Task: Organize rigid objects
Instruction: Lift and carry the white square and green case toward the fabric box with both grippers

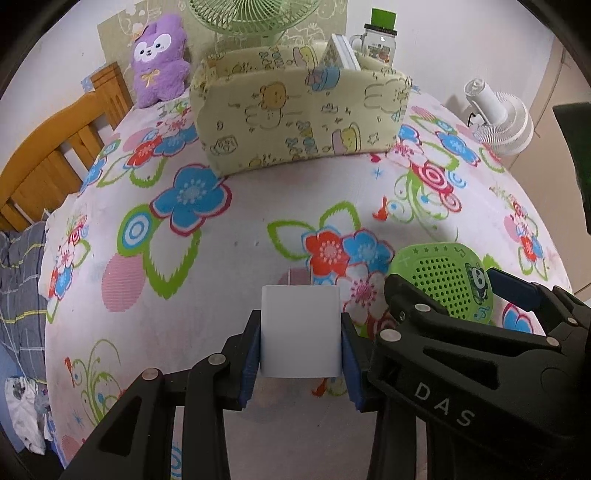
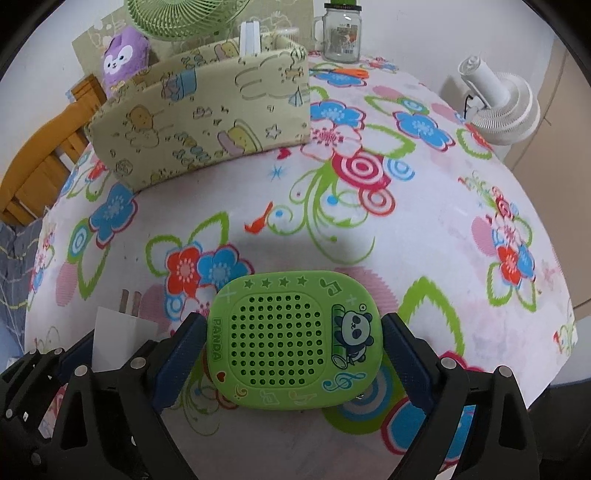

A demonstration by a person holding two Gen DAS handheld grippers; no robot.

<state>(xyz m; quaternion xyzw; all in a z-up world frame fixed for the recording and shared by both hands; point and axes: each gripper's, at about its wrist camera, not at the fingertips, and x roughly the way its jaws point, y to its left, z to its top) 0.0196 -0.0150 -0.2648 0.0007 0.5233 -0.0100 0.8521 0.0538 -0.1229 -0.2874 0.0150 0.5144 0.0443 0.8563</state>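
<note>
With the left hand-held gripper (image 1: 300, 363) clamped on the white charger (image 1: 300, 332) and the right hand-held gripper (image 2: 294, 354) spread wide around the green panda case (image 2: 295, 343), both low over the table (image 2: 424, 229), the pick-up seems underway; next likely comes carrying them to the fabric bin (image 1: 295, 122).

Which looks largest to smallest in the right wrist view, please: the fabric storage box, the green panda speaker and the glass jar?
1. Fabric storage box
2. Green panda speaker, nearly as large, though it lies nearest the camera, so its true size is unsure
3. Glass jar, farthest away
</note>
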